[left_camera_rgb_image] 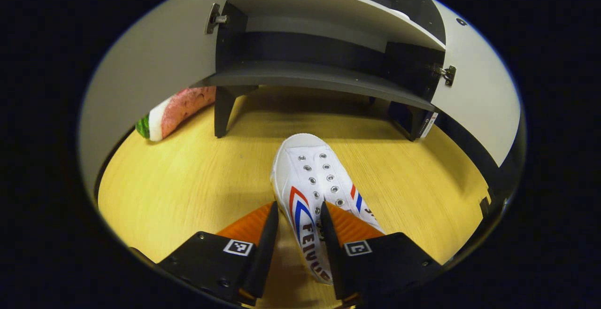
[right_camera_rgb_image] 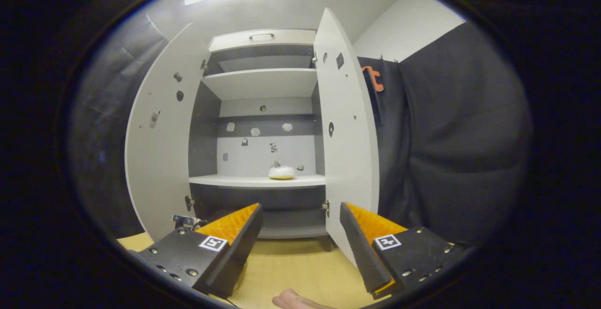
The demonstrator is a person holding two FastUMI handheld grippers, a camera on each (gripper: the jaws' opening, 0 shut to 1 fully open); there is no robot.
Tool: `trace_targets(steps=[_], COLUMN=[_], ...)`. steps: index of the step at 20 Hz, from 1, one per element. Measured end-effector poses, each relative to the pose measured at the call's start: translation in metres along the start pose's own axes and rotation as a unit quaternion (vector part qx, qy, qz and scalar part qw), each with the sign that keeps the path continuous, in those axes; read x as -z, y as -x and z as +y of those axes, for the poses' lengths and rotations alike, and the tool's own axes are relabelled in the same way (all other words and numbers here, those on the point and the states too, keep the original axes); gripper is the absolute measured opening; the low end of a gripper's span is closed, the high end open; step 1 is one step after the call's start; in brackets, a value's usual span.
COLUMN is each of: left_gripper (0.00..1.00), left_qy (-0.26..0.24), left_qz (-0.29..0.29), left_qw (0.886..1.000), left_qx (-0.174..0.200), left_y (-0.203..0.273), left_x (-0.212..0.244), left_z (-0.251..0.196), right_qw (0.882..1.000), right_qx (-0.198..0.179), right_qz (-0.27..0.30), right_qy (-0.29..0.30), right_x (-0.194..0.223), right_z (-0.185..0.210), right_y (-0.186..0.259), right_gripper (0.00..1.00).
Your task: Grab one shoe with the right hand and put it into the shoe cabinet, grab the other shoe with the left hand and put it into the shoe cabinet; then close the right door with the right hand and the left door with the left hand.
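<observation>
The white shoe (left_camera_rgb_image: 312, 191) lies on the counter (left_camera_rgb_image: 188, 182) toe-first toward the shoe cabinet (left_camera_rgb_image: 324, 79), its long axis running between the left tool (left_camera_rgb_image: 299, 215), whose fingers straddle its side wall, narrow but seemingly not yet pinching; the right tool (right_camera_rgb_image: 300, 224) hangs wide, empty, facing the open doors; a shoe (right_camera_rgb_image: 281, 172) rests on the shelf.

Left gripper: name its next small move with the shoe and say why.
Probably close the fingers. The left gripper is open, one finger outside the white shoe and one over its opening, straddling the side wall near the heel, not yet pressing. The shoe lies on the wooden floor before the open shoe cabinet.
</observation>
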State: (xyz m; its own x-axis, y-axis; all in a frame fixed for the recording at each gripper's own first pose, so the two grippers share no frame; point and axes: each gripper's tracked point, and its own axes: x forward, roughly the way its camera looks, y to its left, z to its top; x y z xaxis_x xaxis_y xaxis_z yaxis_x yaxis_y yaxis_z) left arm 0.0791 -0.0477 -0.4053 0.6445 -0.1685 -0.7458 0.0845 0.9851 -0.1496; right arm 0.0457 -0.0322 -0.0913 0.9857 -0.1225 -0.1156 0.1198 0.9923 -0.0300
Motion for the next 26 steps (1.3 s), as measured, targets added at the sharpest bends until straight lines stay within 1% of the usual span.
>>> trace_targets(steps=[1, 2, 3, 4, 5, 6, 7, 10, 14, 17, 20, 23, 26], left_gripper=[0.48, 0.45, 0.31, 0.28, 0.12, 0.06, 0.02, 0.02, 0.01, 0.01, 0.01, 0.01, 0.01], left_qy=[-0.002, -0.002, 0.002, 0.002, 0.003, -0.001, -0.004, -0.018, -0.024, -0.022, -0.027, -0.03, -0.03], left_qz=[-0.005, -0.004, -0.007, -0.008, -0.002, -0.006, -0.008, -0.024, -0.075, -0.11, -0.149, -0.182, -0.203], left_qw=[1.0, 1.0, 1.0, 1.0, 1.0, 1.0, 1.0, 0.999, 0.997, 0.994, 0.988, 0.983, 0.979], left_qx=[-0.003, -0.006, -0.008, -0.013, -0.021, -0.021, -0.022, -0.02, -0.015, 0.0, 0.004, 0.006, 0.002], left_y=[0.0, 0.001, 0.002, 0.003, 0.002, 0.005, 0.007, 0.031, 0.082, 0.122, 0.158, 0.181, 0.192], left_x=[-0.004, -0.002, -0.005, -0.006, -0.003, -0.007, -0.009, -0.016, -0.057, -0.101, -0.15, -0.197, -0.245], left_z=[0.002, 0.005, 0.007, 0.007, 0.01, 0.008, 0.007, -0.001, -0.015, -0.033, -0.044, -0.05, -0.05], right_qw=[1.0, 1.0, 1.0, 1.0, 1.0, 1.0, 1.0, 1.0, 1.0, 1.0, 1.0, 1.0, 1.0], right_qx=[0.0, 0.0, 0.001, 0.001, 0.002, 0.004, 0.006, 0.013, 0.018, 0.018, 0.018, 0.01, 0.006], right_qz=[0.001, 0.003, 0.007, 0.009, 0.01, 0.012, 0.013, 0.011, 0.008, 0.0, -0.006, -0.011, -0.022], right_qy=[-0.002, -0.003, -0.002, 0.0, 0.003, 0.005, 0.008, 0.014, 0.017, 0.01, 0.005, 0.001, 0.005], right_x=[0.002, 0.004, 0.009, 0.012, 0.014, 0.016, 0.018, 0.018, 0.015, 0.008, 0.002, -0.004, -0.012], right_z=[-0.001, -0.002, -0.002, -0.003, -0.004, -0.006, -0.008, -0.012, -0.019, -0.024, -0.029, -0.029, -0.031], right_y=[0.0, 0.001, 0.002, 0.002, 0.003, 0.004, 0.004, 0.006, 0.009, 0.013, 0.018, 0.024, 0.03], right_gripper=[0.98, 0.98, 0.98, 0.98, 0.98, 0.98, 0.98, 0.98, 0.98, 0.98, 0.98, 0.98, 0.98])
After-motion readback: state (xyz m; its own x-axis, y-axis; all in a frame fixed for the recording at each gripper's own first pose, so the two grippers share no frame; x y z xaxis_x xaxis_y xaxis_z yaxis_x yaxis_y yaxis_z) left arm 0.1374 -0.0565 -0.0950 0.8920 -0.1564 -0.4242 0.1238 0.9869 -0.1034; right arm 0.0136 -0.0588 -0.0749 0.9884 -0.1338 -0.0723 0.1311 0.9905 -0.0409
